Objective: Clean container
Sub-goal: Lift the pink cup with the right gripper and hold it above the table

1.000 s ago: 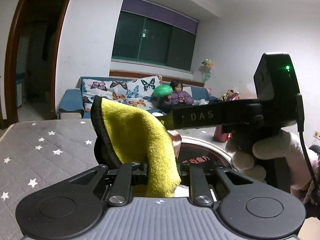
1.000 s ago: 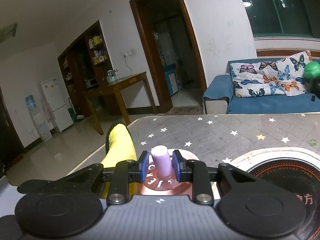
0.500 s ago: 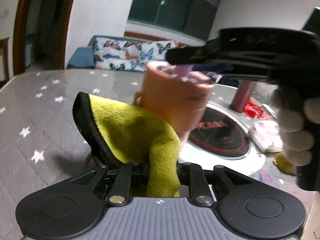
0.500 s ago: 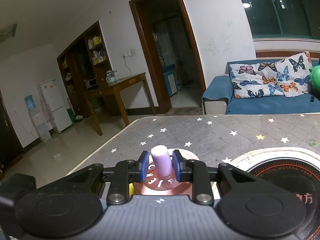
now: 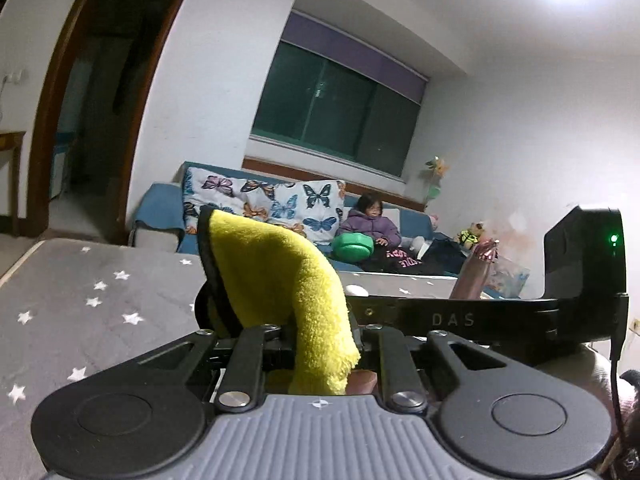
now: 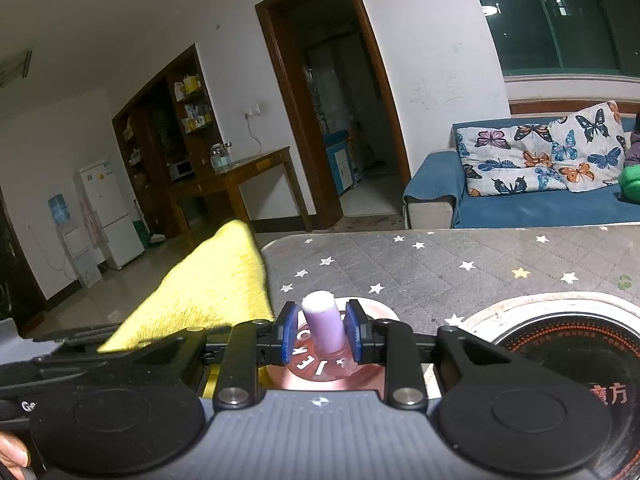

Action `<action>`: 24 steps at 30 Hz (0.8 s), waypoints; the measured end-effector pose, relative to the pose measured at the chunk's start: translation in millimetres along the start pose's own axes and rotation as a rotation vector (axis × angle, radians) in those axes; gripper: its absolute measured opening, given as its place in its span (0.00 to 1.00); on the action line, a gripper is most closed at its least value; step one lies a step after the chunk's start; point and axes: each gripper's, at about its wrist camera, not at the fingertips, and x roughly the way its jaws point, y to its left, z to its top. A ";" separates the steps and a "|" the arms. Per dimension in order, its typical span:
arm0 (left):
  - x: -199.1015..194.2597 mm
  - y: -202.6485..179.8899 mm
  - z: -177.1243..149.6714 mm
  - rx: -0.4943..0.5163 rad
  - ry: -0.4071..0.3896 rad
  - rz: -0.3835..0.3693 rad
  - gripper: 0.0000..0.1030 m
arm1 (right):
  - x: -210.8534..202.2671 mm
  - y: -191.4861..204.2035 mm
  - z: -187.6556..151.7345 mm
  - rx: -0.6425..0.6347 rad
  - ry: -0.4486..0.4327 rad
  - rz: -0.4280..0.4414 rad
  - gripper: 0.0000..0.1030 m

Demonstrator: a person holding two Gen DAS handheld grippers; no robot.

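Observation:
My left gripper [image 5: 316, 340] is shut on a yellow cloth with a black edge [image 5: 276, 276], which stands up above its fingers. My right gripper [image 6: 322, 330] is shut on the purple knob [image 6: 323, 322] on the lid of a pink container [image 6: 372, 376], low over the table. In the left wrist view only a sliver of the pink container [image 5: 362, 382] shows behind the cloth, under the right gripper's black body [image 5: 480, 320]. The cloth [image 6: 208, 296] also shows left of the container in the right wrist view.
The table [image 6: 460, 268] has a grey cover with stars. A round induction cooker [image 6: 560, 344] sits at the right. A pink bottle [image 5: 474, 272] stands at the table's far side. Beyond is a blue sofa [image 6: 520, 200] where a child [image 5: 372, 224] sits.
The left gripper with the cloth dipped down beside the container half a second ago, then rose and tilted back up. The right gripper has held the knob still.

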 end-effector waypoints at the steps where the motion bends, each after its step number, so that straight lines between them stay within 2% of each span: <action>1: 0.2 1.0 -1.8 -0.007 -0.007 -0.003 0.19 | 0.2 -0.3 0.0 0.001 0.000 0.001 0.25; 9: 0.2 11.2 -14.8 -0.069 0.003 -0.006 0.19 | 0.0 -0.6 0.3 0.002 -0.002 -0.001 0.25; 18: 15.4 7.4 -37.5 -0.062 0.076 0.020 0.19 | -0.3 -0.5 0.7 0.002 -0.005 -0.003 0.26; 24: 18.5 -2.4 -46.5 -0.015 0.118 0.035 0.19 | -0.6 -0.4 0.9 0.002 -0.007 -0.004 0.26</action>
